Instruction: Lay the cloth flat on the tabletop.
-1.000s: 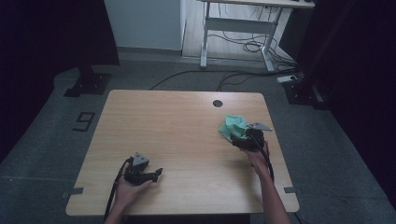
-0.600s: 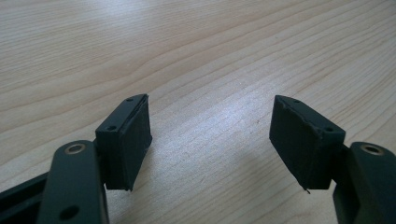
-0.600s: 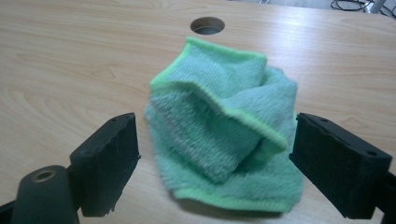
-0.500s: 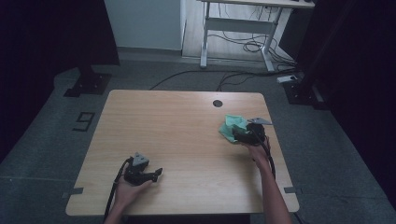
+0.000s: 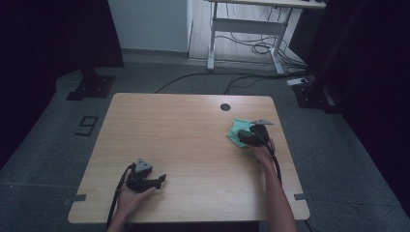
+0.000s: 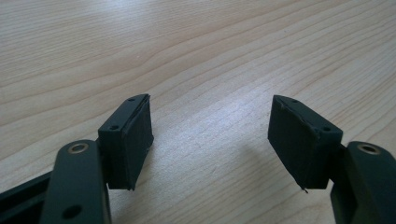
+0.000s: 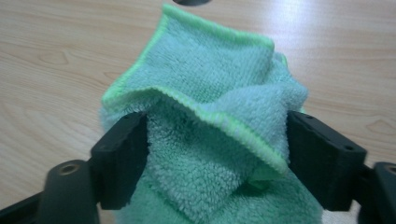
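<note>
A crumpled green cloth (image 5: 236,130) lies on the right side of the wooden table (image 5: 183,125). My right gripper (image 5: 245,138) is down on it, reaching from the near side. In the right gripper view a raised fold of the cloth (image 7: 210,79) fills the gap between the jaws of my right gripper (image 7: 217,154). The jaws have just been closing, and their pads (image 7: 123,154) meet the fold's sides while it still stands loose and full. My left gripper (image 5: 162,180) rests near the table's front left, open, with bare wood between its jaws (image 6: 210,135).
A dark round cable hole (image 5: 225,107) sits in the tabletop just beyond the cloth. The table's right edge is close to the right hand. Behind the table stands a white desk frame (image 5: 241,29) with cables on the floor.
My right hand has moved away from me and down onto the green cloth, so the jaws now straddle its fold. The left hand has stayed put.
</note>
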The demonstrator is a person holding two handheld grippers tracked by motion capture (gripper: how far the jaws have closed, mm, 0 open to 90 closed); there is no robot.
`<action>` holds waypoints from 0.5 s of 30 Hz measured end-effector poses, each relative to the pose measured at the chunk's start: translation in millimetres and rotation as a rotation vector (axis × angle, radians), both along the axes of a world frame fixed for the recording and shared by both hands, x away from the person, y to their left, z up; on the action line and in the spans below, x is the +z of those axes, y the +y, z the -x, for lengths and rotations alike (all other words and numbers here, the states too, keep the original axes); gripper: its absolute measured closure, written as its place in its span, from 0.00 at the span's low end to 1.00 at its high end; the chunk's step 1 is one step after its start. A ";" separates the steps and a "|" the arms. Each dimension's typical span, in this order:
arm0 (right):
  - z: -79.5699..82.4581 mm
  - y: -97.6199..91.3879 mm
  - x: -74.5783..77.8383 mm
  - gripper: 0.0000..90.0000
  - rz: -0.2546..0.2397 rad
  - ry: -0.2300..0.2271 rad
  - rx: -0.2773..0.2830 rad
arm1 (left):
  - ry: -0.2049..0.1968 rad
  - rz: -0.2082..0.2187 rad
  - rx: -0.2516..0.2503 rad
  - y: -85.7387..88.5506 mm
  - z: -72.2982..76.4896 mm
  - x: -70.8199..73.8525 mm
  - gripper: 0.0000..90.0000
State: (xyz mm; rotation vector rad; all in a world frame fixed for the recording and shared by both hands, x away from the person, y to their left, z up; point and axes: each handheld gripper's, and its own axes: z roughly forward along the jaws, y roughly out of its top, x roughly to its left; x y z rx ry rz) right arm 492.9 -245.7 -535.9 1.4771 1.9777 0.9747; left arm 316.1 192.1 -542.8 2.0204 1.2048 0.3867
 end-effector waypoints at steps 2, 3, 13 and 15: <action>-1.6 -0.1 -2.0 0.31 0.002 0.004 -0.002 | 0.000 0.002 0.002 0.4 -0.2 -0.1 0.34; -3.7 -0.9 -5.7 0.37 -0.011 0.013 -0.006 | -0.001 0.001 0.002 1.0 -0.3 0.2 0.34; -4.0 -3.5 -8.2 0.76 -0.049 0.026 -0.012 | -0.008 0.003 0.001 3.0 0.8 1.8 0.34; -4.0 -4.5 -8.0 0.80 -0.049 0.025 -0.004 | -0.009 0.002 0.000 2.8 0.8 2.0 0.34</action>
